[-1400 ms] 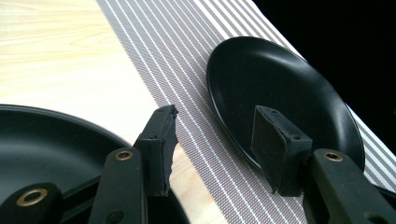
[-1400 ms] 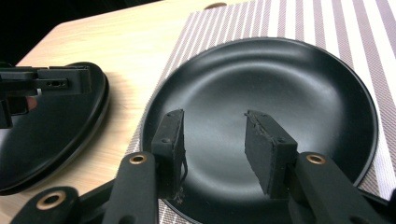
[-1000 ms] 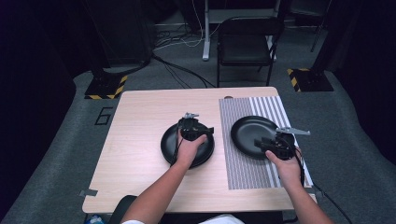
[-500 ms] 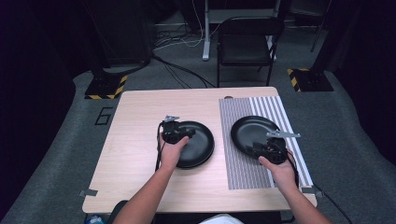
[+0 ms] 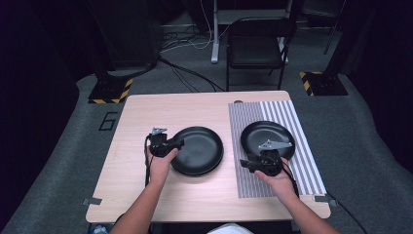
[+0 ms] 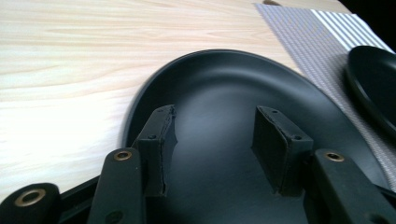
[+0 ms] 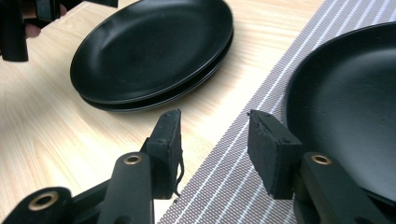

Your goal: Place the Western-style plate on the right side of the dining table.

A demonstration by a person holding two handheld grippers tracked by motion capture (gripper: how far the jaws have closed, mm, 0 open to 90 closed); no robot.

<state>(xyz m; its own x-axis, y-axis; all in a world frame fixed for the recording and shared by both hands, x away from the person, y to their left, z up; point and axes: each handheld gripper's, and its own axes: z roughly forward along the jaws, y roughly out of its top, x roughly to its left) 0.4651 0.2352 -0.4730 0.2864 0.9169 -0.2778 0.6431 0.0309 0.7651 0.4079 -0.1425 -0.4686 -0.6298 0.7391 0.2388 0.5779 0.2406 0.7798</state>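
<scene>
We kept the left gripper (image 5: 176, 144) spread over the stack of 2 plates (image 5: 197, 151) and the right gripper (image 5: 245, 164) spread, empty, beside the plate (image 5: 272, 134) on the striped mat (image 5: 302, 161), probably to lift another across.

Dark folding chair (image 5: 257, 48) beyond the wooden table (image 5: 195, 105), hazard-striped stand bases on grey carpet

Black plates (image 5: 197, 150) (image 5: 267, 139), grey/white striped mat (image 5: 292, 122) (fine lines), pale wood-grain table (image 5: 141, 117).
</scene>
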